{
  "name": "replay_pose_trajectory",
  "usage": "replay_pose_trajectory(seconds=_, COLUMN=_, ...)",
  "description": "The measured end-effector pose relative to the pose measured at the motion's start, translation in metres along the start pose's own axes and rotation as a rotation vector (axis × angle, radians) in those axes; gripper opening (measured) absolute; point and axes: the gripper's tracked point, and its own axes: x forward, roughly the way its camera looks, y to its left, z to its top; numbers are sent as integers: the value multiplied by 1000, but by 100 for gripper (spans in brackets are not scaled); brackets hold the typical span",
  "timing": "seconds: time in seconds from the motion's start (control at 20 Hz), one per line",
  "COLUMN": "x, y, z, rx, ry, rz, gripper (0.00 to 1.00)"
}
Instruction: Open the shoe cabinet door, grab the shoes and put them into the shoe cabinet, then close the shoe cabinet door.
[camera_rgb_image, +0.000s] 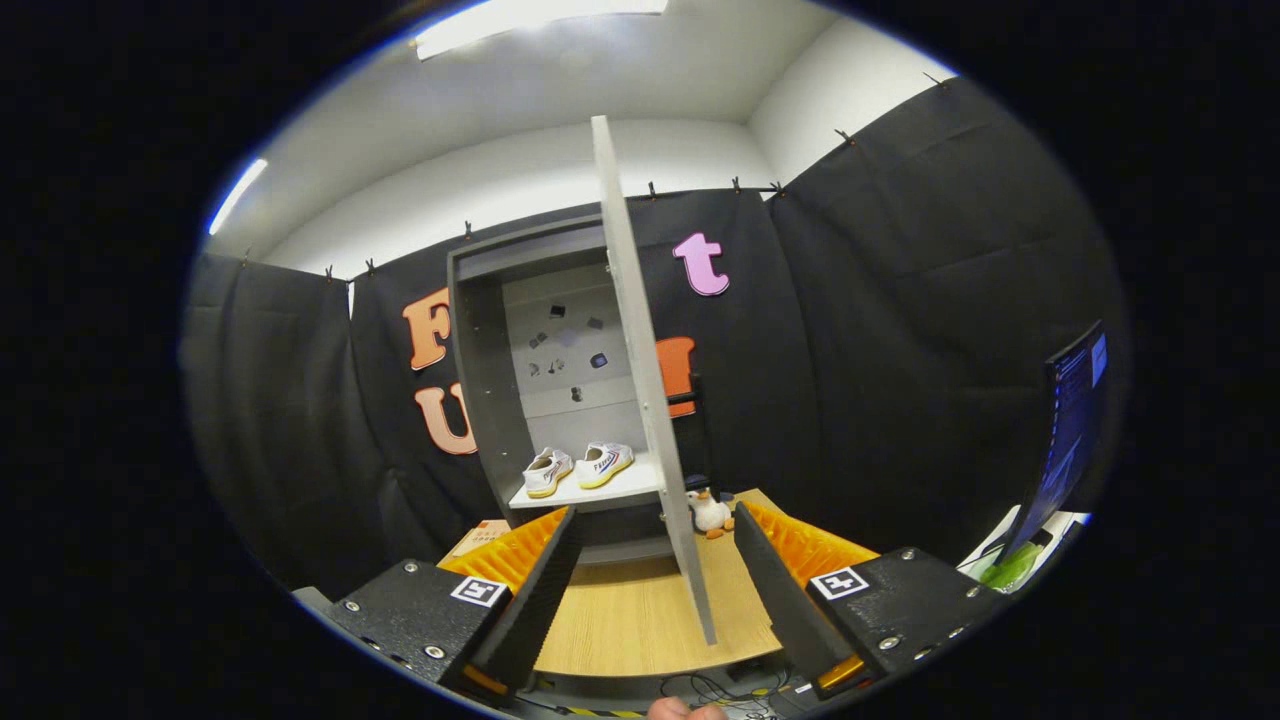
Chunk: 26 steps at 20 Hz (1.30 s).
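The hand-held gripper (655, 575) hangs with fingers spread wide apart, gripping nothing, over the wooden bench (620, 620). The open cabinet door (645, 400) stands edge-on between them, long axis upright. At eleven o'clock, beyond the fingers, two shoes (578, 468) sit side by side on the shoe cabinet (480, 380) shelf, toes toward the gripper. A toy duck (710, 514) stands at one o'clock, beside the door.

Nothing here can be read as words or numbers: the pair of white shoes (578, 468) on the far cabinet shelf carry dark side lettering that is too small to make out. The only clear signs are two square black-and-white coded markers, a left one (479, 590) and a right one (838, 582), each on one finger block of the gripper (655, 512). The gripper's fingers stand spread wide and hold nothing, with the near edge of the open cabinet door (650, 400) between them.
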Motion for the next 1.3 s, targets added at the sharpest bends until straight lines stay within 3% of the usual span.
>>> replay_pose_trajectory(seconds=0.3, x=47, y=-41, z=7, rx=13, ry=-30, rz=18, gripper=95)
replay_pose_trajectory(seconds=0.65, x=118, y=-56, z=-6, rx=-8, ry=30, rz=47, gripper=95)
replay_pose_trajectory(seconds=1.3, x=114, y=-2, z=-8, rx=-44, ry=2, rz=-14, gripper=92)
